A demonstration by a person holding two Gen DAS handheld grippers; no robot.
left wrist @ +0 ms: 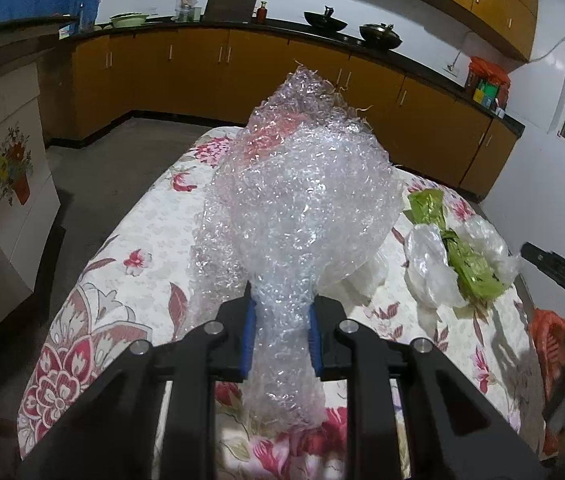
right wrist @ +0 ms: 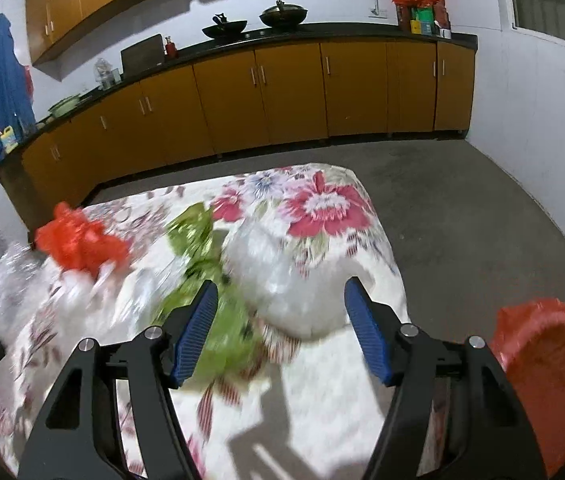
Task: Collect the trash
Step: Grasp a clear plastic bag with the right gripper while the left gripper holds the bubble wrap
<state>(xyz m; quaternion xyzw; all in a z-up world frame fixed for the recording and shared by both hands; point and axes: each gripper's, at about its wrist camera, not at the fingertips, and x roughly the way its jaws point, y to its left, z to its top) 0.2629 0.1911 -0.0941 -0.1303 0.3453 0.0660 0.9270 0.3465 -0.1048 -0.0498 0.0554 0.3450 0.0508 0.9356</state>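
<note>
My left gripper is shut on a big wad of clear bubble wrap and holds it above the flower-print table. A green wrapper and a crumpled white plastic bag lie on the table to its right. My right gripper is open and empty, just above the green wrapper and the white plastic bag. A red plastic bag lies at the left, beside the bubble wrap. The right wrist view is motion-blurred.
A red-lined bin stands off the table's right edge; it also shows in the left wrist view. Orange kitchen cabinets with pans on the counter run along the far wall. A white floral-decal cabinet stands left. Grey floor surrounds the table.
</note>
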